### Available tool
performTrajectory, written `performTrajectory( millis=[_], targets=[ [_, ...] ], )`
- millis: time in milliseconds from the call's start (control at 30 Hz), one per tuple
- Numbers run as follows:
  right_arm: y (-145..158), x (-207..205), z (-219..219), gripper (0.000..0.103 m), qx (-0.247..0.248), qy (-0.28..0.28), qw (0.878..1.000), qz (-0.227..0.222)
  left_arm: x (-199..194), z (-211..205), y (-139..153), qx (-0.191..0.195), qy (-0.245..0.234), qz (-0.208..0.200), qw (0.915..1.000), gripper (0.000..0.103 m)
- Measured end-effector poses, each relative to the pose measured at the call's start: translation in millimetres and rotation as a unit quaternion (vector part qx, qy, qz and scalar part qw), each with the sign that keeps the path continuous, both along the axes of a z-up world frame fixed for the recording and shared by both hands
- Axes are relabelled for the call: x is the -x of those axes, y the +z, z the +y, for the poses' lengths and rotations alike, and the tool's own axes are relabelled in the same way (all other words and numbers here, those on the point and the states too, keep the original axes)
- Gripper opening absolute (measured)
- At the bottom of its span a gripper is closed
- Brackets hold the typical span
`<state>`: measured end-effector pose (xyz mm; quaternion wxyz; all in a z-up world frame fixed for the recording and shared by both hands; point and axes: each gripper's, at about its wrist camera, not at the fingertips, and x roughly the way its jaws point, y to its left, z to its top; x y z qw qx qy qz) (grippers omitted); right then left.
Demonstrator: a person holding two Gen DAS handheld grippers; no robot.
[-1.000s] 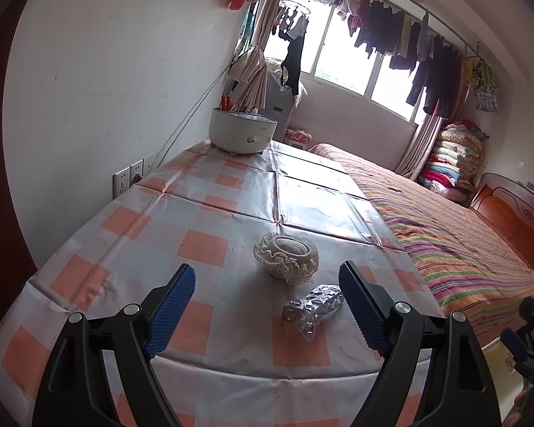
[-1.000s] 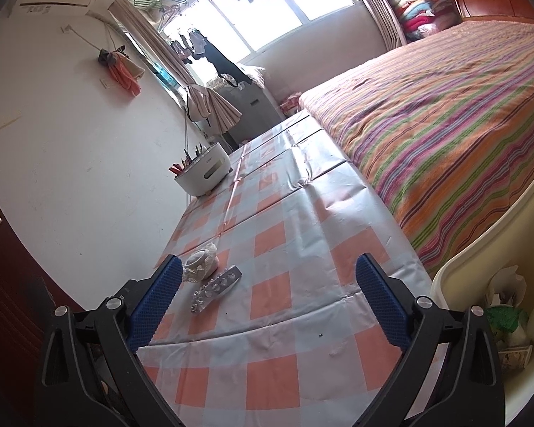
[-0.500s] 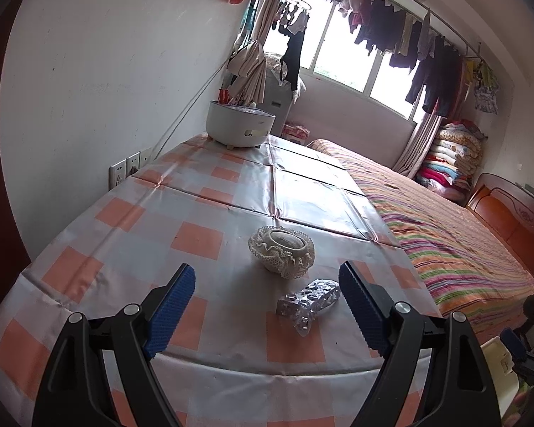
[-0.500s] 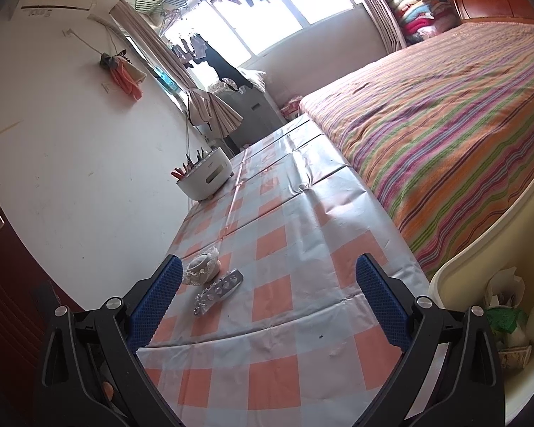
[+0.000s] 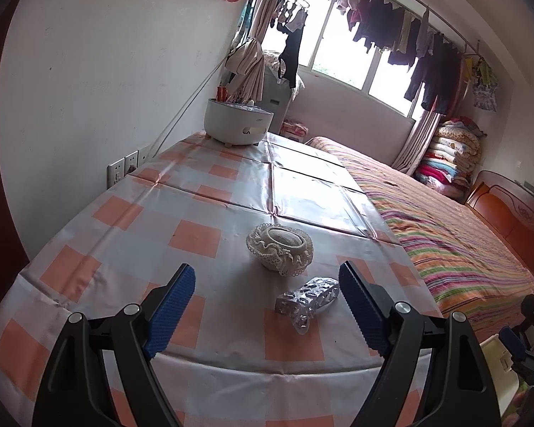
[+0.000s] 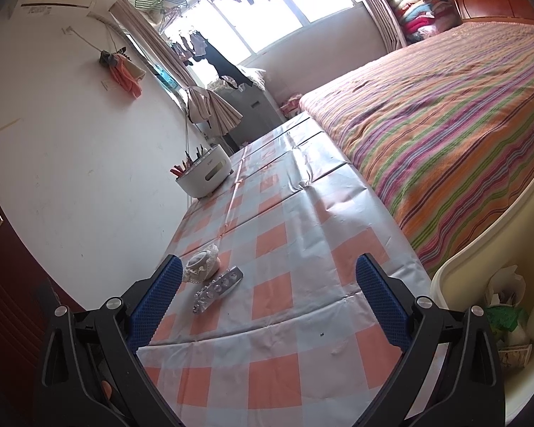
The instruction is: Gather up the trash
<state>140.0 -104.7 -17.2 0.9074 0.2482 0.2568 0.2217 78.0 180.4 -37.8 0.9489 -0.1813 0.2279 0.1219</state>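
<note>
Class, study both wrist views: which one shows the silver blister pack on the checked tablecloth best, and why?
The left wrist view. The blister pack lies close and large there, between the open fingers, its bubbles distinct. The right wrist view shows the same pack smaller, off to the left beside the lace-trimmed holder.

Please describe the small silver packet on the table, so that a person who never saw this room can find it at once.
Find the long table with the orange and white checked cloth, beside the striped bed. Near its front edge sits a lace-trimmed bowl-shaped thing, and just in front of it lies the blister pack. It alone is flat, shiny silver and covered in small bubbles.
</note>
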Motion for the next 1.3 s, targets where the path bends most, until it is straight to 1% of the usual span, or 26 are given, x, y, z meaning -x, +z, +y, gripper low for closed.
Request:
performTrajectory(
  millis=[67, 167, 300, 433, 500, 667, 833, 967, 1067, 1167, 1300],
  targets=[
    [1, 1, -1, 0.096, -0.003, 0.003, 1.0, -0.001, 0, 1, 0, 0.006, 0.001, -0.001, 1.0, 0.081],
    [4, 1, 0, 0.096, 0.003, -0.001, 1.0, -0.01, -1, 3, 1, 0.002, 0.005, -0.001, 1.0, 0.081],
    [-1, -1, 2, 0.096, -0.005, 0.006, 1.0, 0.001, 0, 5, 1, 0.013, 0.003, -0.001, 0.9999, 0.081],
    [5, 3, 6, 0.096, 0.008, 0.006, 1.0, -0.015, -2, 5, 0, 0.011, 0.004, 0.001, 0.9999, 0.081],
    [2, 2, 7, 0.096, 0.003, 0.009, 1.0, -0.008, -2, 6, -1, 0.015, 0.002, 0.002, 0.9999, 0.081],
    [1, 3, 5, 0.096, 0.006, 0.009, 1.0, -0.009, -1, 4, 0, 0.008, 0.001, 0.001, 1.0, 0.081],
    [3, 3, 5, 0.096, 0.01, 0.008, 1.0, -0.013, -2, 4, 0, 0.01, -0.001, 0.003, 0.9999, 0.081],
    [-2, 3, 8, 0.096, 0.002, 0.014, 1.0, -0.002, -1, 4, 0, 0.009, 0.001, 0.002, 1.0, 0.081],
    [2, 4, 9, 0.096, 0.015, 0.011, 1.0, -0.013, -1, 6, 1, 0.01, 0.0, 0.001, 0.9999, 0.081],
    [-1, 3, 11, 0.096, 0.008, 0.015, 1.0, -0.004, 0, 7, 1, 0.014, 0.002, -0.001, 0.9999, 0.081],
    [-1, 1, 9, 0.096, 0.014, 0.012, 1.0, -0.007, 0, 7, 1, 0.01, 0.001, 0.001, 0.9999, 0.081]
  ],
)
